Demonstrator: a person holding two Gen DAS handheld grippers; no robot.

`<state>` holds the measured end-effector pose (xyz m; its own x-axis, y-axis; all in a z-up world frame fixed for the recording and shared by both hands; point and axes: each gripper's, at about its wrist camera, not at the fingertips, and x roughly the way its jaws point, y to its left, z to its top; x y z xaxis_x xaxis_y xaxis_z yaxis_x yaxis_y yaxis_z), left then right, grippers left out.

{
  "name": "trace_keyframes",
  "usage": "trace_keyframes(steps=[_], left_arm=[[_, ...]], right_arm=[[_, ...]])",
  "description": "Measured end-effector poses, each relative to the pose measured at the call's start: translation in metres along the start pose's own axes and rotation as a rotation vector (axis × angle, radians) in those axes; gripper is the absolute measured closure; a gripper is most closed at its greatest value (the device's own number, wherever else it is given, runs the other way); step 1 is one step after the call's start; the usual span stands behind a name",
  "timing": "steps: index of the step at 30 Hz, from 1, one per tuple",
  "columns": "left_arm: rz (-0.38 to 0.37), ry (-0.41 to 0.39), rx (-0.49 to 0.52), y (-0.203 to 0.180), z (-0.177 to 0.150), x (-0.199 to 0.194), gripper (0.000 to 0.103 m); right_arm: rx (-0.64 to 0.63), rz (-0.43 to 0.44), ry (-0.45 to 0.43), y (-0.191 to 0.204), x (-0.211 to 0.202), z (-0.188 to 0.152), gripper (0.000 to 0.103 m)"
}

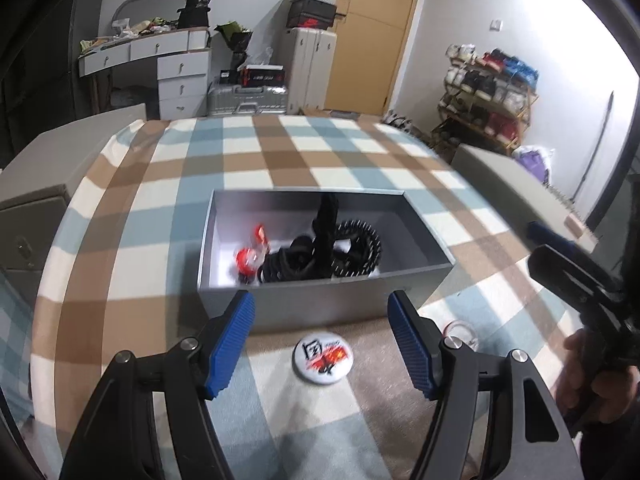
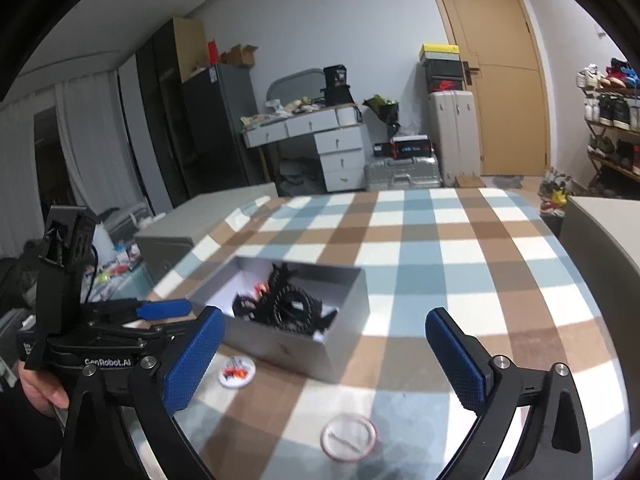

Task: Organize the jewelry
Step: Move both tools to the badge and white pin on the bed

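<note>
Checked-cloth bench [image 1: 280, 152], cluttered bedroom behind. Grey box [image 1: 320, 304] holds black bracelets [image 1: 320, 252]. Round badge [image 1: 323, 357] lies just before the box. Left claw [image 1: 320, 344] apart, empty, above the badge; right claw [image 2: 320, 364] apart, empty. Descend squarely, pinch the rim.

Beyond the checked blue-brown-white tablecloth [image 1: 280, 152]: tan wooden door [image 2: 504, 80], white drawer desk [image 2: 320, 136], silver ribbed suitcase [image 1: 248, 98], wooden shoe rack [image 1: 488, 96]
</note>
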<state>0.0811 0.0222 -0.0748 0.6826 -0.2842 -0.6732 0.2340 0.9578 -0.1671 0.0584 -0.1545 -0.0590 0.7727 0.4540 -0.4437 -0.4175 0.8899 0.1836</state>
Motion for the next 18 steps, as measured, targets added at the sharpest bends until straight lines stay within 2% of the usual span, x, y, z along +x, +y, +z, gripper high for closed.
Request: trace_keyframes(steps=[6,8,10,18], left_arm=[[0.038,0.025,-0.064,0.005,-0.016,0.005,0.037],[0.046,0.04,-0.11,0.009,-0.023,0.009,0.025],[0.045,0.046,-0.14,0.01,-0.031,0.01,0.023],[0.084,0.073,-0.139,0.01,-0.043,0.009,0.02]], right_arm=[[0.005,-0.026,0.072,-0.004,0.005,-0.023,0.001],[0.005,-0.03,0.115,-0.005,0.012,-0.031,0.001],[-0.005,-0.041,0.158,-0.005,0.019,-0.039,0.001],[0.005,-0.06,0.236,-0.011,0.032,-0.058,0.005]])
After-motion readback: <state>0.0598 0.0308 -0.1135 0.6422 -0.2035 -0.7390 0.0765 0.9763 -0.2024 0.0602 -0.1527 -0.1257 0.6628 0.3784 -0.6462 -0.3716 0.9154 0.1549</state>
